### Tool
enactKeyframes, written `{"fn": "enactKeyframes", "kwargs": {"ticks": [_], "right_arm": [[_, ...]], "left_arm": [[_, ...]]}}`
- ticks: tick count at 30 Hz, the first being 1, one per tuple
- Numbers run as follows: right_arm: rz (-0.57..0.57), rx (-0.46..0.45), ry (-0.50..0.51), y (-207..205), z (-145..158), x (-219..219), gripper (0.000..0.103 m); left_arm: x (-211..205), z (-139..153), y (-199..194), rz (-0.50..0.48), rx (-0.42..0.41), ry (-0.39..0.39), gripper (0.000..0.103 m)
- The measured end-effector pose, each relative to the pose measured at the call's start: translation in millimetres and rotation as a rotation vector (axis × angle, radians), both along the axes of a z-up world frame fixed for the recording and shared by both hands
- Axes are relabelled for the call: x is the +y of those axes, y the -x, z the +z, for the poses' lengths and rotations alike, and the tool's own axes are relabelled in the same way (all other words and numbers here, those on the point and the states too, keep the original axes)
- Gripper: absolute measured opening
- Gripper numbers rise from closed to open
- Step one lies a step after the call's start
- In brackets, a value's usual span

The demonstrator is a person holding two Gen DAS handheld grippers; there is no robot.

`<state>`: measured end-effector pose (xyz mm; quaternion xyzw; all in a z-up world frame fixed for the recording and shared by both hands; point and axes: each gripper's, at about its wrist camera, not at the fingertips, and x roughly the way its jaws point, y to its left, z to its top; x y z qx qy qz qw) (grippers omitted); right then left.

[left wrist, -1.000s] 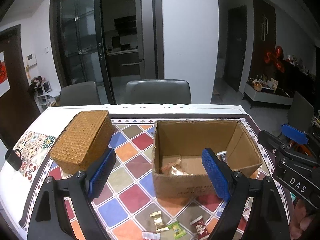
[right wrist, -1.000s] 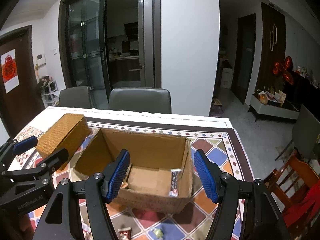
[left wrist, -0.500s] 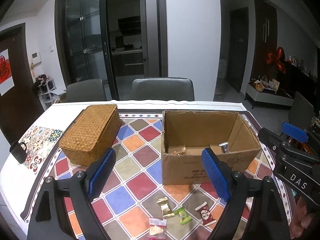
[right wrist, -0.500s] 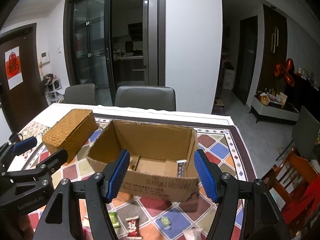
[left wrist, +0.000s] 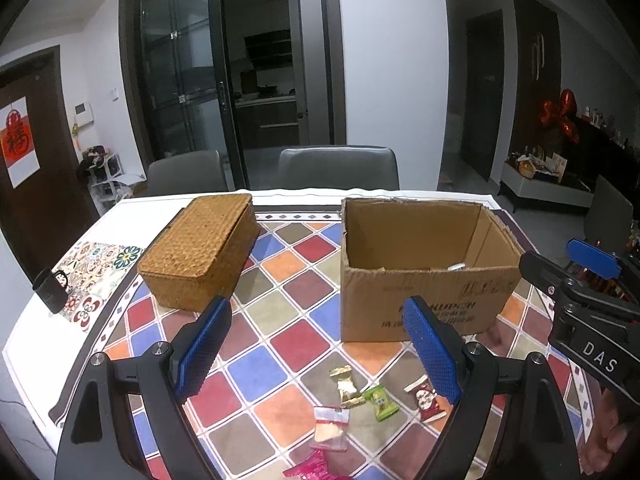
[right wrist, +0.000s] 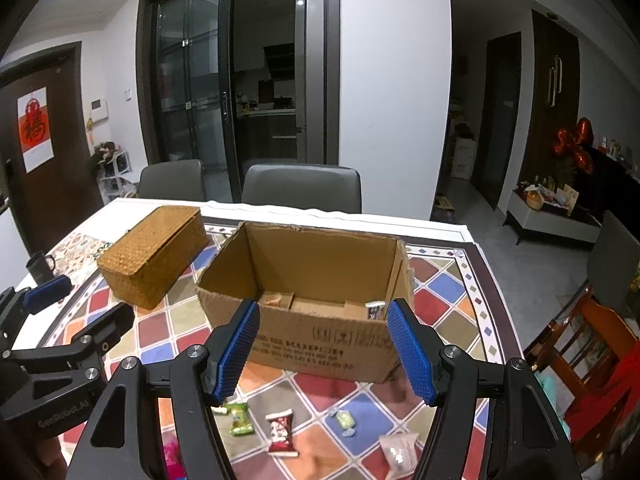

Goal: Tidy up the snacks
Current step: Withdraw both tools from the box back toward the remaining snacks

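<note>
Hovering over the near edge of the surface point(left wrist: 120, 352), the left gripper point(left wrist: 316, 350) and the right gripper point(right wrist: 324, 350) both have their jaws spread apart with nothing between them. The snacks are still loose on the checked cloth at the near edge, in front of the cardboard box point(right wrist: 320, 336). A green candy point(left wrist: 382, 398), a red packet point(left wrist: 428, 398), a gold wrapper point(left wrist: 345, 384) and a clear little bag point(left wrist: 330, 426) lie close together. From the right side, a pale candy point(right wrist: 345, 420) and another clear bag point(right wrist: 398, 450) also show. The box is open on top and already has a few things at its bottom. A woven basket point(left wrist: 200, 252) with its lid on sits beside the box, toward the left edge. The step looks like picking the next snack. Next, one gripper must go down over a single small packet, close the jaws gently on it, and lift it to the box.
</note>
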<state>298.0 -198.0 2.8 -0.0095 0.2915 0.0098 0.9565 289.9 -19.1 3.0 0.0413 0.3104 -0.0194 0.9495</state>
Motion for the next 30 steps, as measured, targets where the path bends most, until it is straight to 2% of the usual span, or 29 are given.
{"fn": "enactKeyframes", "kwargs": {"ticks": [6, 16, 30], "right_arm": [[0.005, 0.024, -0.010, 14, -14, 3, 0.067], [0.012, 0.034, -0.004, 44, -33, 9, 0.067], [0.005, 0.093, -0.009, 65, -69, 9, 0.067]], "left_arm": [[4, -10, 18, 0.012, -0.010, -0.020, 0.088], [9, -30, 44, 0.030, 0.014, 0.004, 0.088], [18, -74, 68, 0.055, 0.061, 0.009, 0.088]]}}
